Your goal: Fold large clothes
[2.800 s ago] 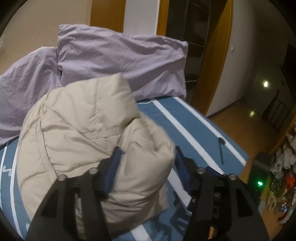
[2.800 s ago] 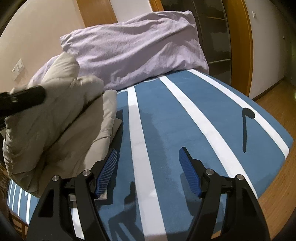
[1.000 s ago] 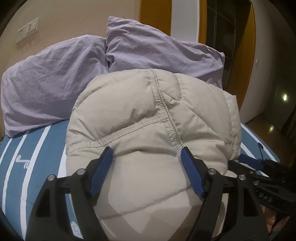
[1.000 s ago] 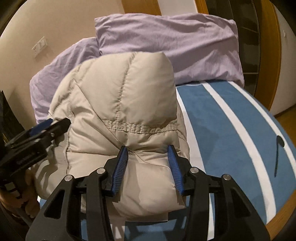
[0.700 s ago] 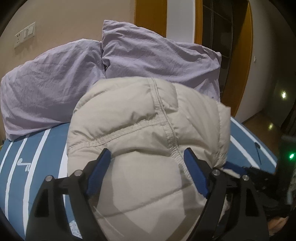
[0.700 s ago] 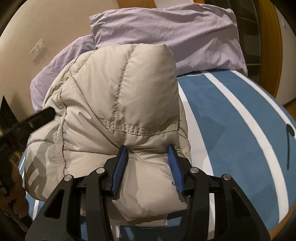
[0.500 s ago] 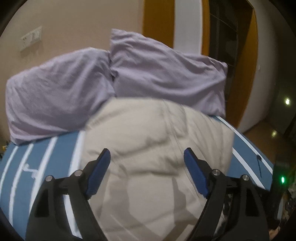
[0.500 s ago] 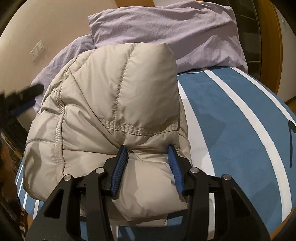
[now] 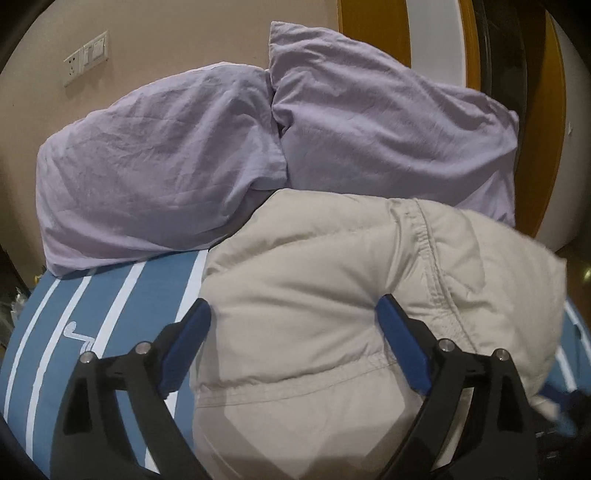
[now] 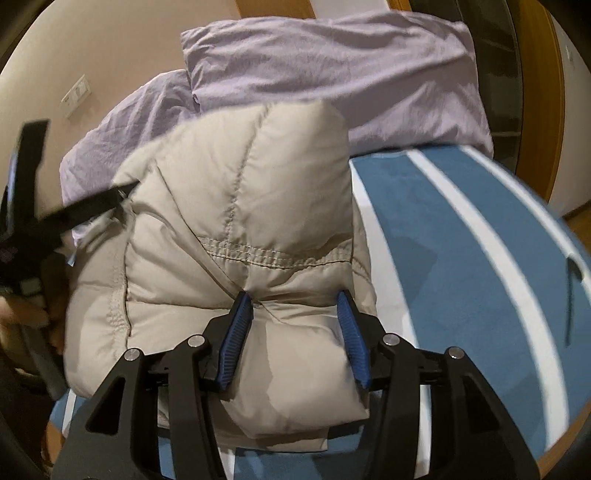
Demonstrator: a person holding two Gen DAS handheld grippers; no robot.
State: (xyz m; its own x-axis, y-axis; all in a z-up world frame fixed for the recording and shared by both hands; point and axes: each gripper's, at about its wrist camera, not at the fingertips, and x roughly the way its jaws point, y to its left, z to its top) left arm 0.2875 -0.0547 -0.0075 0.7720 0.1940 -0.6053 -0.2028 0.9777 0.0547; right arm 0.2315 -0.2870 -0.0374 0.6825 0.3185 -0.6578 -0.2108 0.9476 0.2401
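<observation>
Beige puffer jacket (image 10: pixel 240 229) lies bundled on blue striped bed (image 10: pixel 461 236), right claw (image 10: pixel 295 328) clamped on it, left claw (image 9: pixel 291 332) spread apart.

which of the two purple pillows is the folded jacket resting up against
The right-hand purple pillow, nearer the wooden door frame. The beige jacket covers its lower edge, while the left-hand pillow by the wall switch stays mostly uncovered.

Beige wall (image 9: pixel 177 40), blue striped bed (image 10: pixel 461 229)
</observation>
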